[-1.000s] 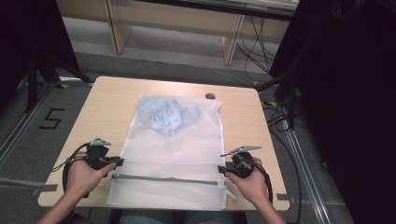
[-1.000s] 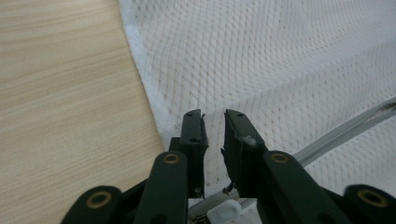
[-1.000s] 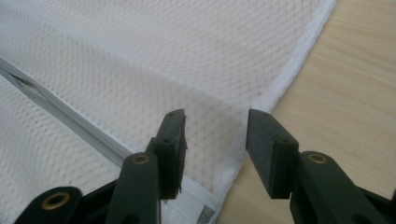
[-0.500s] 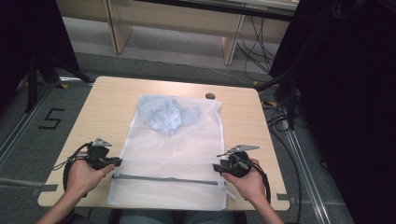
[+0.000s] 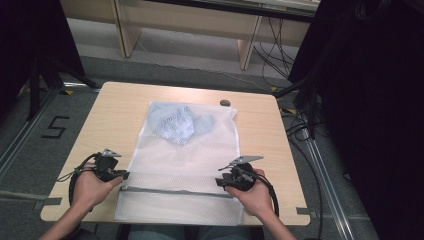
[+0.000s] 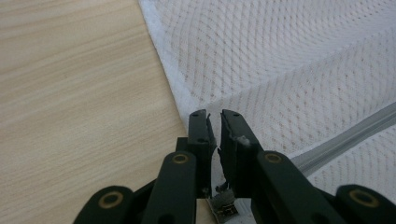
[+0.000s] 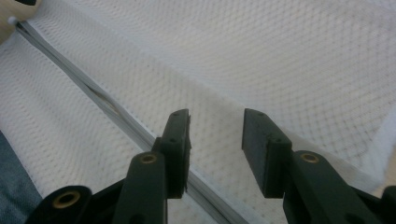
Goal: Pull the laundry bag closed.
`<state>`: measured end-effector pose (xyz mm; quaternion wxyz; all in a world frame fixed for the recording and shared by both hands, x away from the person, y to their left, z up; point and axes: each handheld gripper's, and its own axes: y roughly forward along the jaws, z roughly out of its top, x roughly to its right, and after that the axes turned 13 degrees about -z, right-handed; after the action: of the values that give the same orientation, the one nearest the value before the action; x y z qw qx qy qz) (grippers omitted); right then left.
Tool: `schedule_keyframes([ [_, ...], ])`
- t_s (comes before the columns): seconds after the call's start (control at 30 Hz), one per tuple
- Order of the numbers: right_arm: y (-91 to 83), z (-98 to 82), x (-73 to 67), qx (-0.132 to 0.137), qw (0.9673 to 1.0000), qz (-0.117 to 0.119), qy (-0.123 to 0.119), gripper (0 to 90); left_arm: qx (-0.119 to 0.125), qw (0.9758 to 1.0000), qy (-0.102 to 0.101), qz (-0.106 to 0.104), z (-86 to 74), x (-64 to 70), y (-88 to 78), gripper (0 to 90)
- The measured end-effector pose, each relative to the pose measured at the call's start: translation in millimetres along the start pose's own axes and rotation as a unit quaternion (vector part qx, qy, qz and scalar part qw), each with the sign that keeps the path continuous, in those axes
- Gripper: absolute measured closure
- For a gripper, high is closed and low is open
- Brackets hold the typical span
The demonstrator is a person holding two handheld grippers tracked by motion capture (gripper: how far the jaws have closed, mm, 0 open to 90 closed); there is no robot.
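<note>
A white mesh bag (image 5: 185, 155) lies flat on the wooden table (image 5: 110, 115), its near end hanging over the front edge. A pale blue garment (image 5: 175, 122) is bunched inside its far end. A grey zipper (image 5: 175, 191) runs across the bag near the front. My left gripper (image 5: 123, 175) is at the zipper's left end. In the left gripper view the left gripper (image 6: 214, 116) has its jaws pressed almost together on the small metal zipper pull (image 6: 225, 209). My right gripper (image 5: 220, 183) rests at the zipper's right end. In the right gripper view the right gripper (image 7: 215, 119) stands open over the mesh, just beyond the zipper (image 7: 93, 91).
A small dark object (image 5: 225, 103) lies on the table beyond the bag's far right corner. Bare wood shows on both sides of the bag. Black drapes (image 5: 370, 100) and cables (image 5: 300, 125) stand to the right of the table.
My right gripper has shifted a little to the left, onto the bag's right edge by the zipper. The left gripper has hardly moved.
</note>
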<state>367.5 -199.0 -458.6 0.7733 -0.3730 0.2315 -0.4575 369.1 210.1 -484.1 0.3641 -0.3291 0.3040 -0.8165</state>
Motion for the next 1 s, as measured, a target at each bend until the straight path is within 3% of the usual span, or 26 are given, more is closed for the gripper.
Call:
schedule_keyframes([
  [0.03,-0.8,1.5,-2.3,-0.006,1.0000,0.006,-0.002,62.7,-0.014,0.9999,-0.006,0.003,0.9,1.0,-1.3,82.1],
  [0.1,-1.0,2.4,-3.9,-0.006,0.9999,0.011,-0.008,62.6,-0.013,0.9999,-0.002,0.002,0.7,0.4,-0.6,82.2],
  [0.13,2.2,3.8,-7.3,0.008,0.9997,0.016,-0.019,62.6,-0.013,0.9999,-0.004,0.003,1.0,0.9,-0.6,83.5],
  [0.23,0.4,5.5,-12.3,-0.008,0.9998,0.016,-0.009,63.4,-0.009,0.9999,-0.006,0.001,1.6,1.0,-1.0,85.9],
  [0.27,0.7,6.1,-13.8,-0.005,0.9998,0.016,-0.012,63.9,-0.027,0.9996,-0.004,0.000,3.1,0.2,-3.6,87.3],
  [0.37,2.7,8.3,-18.6,0.002,0.9994,0.025,-0.022,65.3,-0.006,0.9999,-0.014,0.004,3.0,1.8,-0.6,89.6],
  [0.4,2.4,9.7,-24.2,-0.009,0.9995,0.023,-0.018,66.6,-0.026,0.9996,-0.010,0.001,4.5,0.7,-1.8,89.6],
  [0.47,5.9,10.8,-29.9,-0.001,0.9996,0.024,-0.015,67.3,-0.031,0.9995,-0.011,-0.001,5.3,0.5,-1.2,89.6],
  [0.57,6.8,13.7,-36.6,-0.011,0.9990,0.034,-0.026,68.4,-0.033,0.9994,-0.013,-0.001,5.7,0.3,-1.1,89.6],
  [0.63,10.4,13.5,-38.2,0.001,0.9992,0.028,-0.030,68.5,-0.034,0.9993,-0.014,-0.002,5.6,0.1,-1.0,89.6],
  [0.67,10.6,16.6,-44.0,-0.003,0.9981,0.049,-0.037,68.8,-0.039,0.9991,-0.014,0.004,4.8,0.7,-1.4,89.6],
  [0.8,14.3,20.2,-56.7,-0.005,0.9975,0.060,-0.038,69.1,-0.046,0.9988,-0.018,0.002,3.1,1.1,-2.2,89.7],
  [0.83,15.1,22.0,-58.0,-0.004,0.9969,0.058,-0.053,69.1,-0.048,0.9986,-0.021,0.001,2.6,1.2,-2.3,89.6],
  [0.97,17.7,26.3,-70.3,-0.015,0.9961,0.064,-0.059,69.1,-0.058,0.9979,-0.028,0.002,-0.3,-0.5,-0.7,89.6],
  [1.0,20.9,26.4,-73.7,-0.007,0.9964,0.066,-0.052,69.1,-0.059,0.9976,-0.035,0.006,-0.2,0.1,-1.1,89.6],
])
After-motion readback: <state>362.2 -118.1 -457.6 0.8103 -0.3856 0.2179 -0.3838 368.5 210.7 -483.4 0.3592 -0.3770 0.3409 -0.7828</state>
